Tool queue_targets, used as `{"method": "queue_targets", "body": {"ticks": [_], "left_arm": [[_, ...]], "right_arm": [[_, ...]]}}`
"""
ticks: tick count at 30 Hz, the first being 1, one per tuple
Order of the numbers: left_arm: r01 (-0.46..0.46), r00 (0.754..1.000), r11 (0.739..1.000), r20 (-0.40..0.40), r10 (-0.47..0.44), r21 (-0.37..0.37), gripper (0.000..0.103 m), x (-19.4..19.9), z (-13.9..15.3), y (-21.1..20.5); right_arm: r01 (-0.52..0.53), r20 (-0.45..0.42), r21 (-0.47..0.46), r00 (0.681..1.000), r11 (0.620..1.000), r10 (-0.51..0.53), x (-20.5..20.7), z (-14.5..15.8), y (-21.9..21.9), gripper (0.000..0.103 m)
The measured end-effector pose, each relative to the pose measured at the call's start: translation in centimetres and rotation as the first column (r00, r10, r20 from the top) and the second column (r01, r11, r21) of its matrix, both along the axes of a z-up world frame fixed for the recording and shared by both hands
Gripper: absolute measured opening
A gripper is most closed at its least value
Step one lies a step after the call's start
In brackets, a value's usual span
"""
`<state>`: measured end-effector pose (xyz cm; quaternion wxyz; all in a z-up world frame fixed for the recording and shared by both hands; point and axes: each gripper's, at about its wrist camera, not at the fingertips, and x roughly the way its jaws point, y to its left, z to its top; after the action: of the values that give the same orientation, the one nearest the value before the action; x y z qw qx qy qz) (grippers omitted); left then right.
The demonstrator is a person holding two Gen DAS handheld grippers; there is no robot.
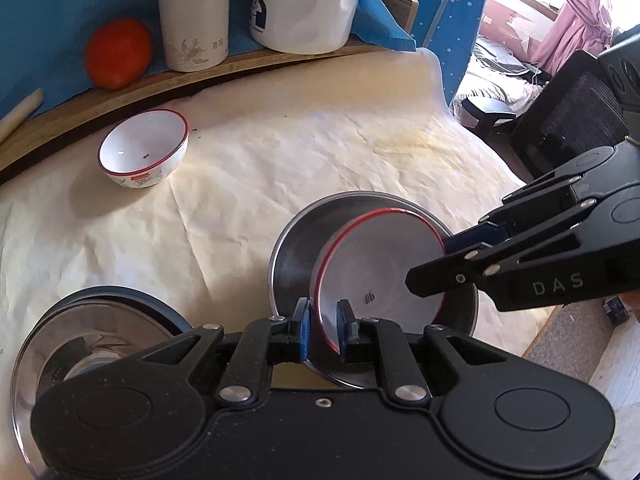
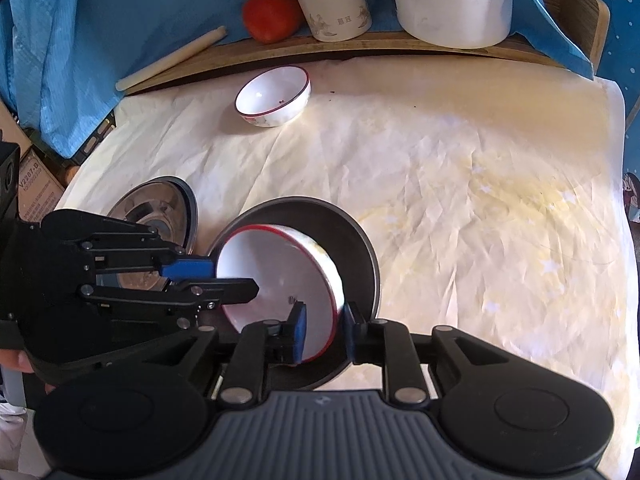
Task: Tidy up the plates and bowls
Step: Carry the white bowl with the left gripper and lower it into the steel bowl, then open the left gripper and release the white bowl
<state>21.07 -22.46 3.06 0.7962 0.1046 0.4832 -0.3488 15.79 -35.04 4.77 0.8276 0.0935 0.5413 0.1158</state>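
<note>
A white bowl with a red rim (image 1: 380, 256) (image 2: 276, 268) lies tilted inside a dark steel pan (image 1: 296, 256) (image 2: 356, 240) on the cream cloth. My left gripper (image 1: 323, 330) (image 2: 234, 279) straddles the bowl's near rim in the left wrist view, and a sliver of gap shows beside the blue pads. My right gripper (image 2: 323, 332) (image 1: 434, 262) straddles the opposite rim, its pads clearly apart from the wall. A second red-rimmed white bowl (image 1: 142, 148) (image 2: 272, 94) stands upright farther back. A shiny steel bowl (image 1: 92, 332) (image 2: 160, 208) sits to the left of the pan.
A wooden ledge along the back holds a tomato (image 1: 118, 52), a white canister (image 1: 194, 20) and a white jug (image 1: 304, 4). A pale stick (image 2: 172, 60) lies on it at the left. A black chair (image 1: 568, 120) stands beyond the table's right edge.
</note>
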Motion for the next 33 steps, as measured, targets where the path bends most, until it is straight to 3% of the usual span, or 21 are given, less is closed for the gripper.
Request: {"method": "queue_targets", "body": {"ticks": [11,17,21,26,30,33], "left_arm": [[-0.012,1.0,1.0,-0.009,0.012,-0.02,0.016,0.1,0.1,0.3],[-0.018,1.0,0.999,-0.014,0.017,-0.031,0.018,0.2,0.2,0.4],[-0.022,1.0,0.999,-0.012,0.021,-0.047,0.021,0.3,0.5,0.7],[-0.038,0.999,0.996,0.008,0.038,-0.084,0.029,0.5,1.6,1.4],[-0.086,0.993,0.992,0.068,0.093,-0.097,0.055,0.9,2.7,2.3],[-0.139,0.987,0.983,0.064,0.147,-0.117,0.062,2.0,2.9,3.4]], "right_arm": [[-0.007,0.014,0.004,1.0,1.0,0.007,0.1,0.6,0.1,0.042],[-0.004,0.022,0.014,1.0,1.0,0.004,0.2,1.0,-0.1,0.044],[-0.003,0.037,0.03,0.999,1.0,0.001,0.0,1.3,-0.4,0.051],[0.012,0.074,0.035,0.997,0.999,-0.015,-0.4,2.4,-0.9,0.062],[0.033,0.098,0.058,0.994,0.998,-0.038,-0.4,2.8,-1.8,0.069],[0.048,0.111,0.087,0.992,0.995,-0.058,0.1,2.7,-2.4,0.076]]}}
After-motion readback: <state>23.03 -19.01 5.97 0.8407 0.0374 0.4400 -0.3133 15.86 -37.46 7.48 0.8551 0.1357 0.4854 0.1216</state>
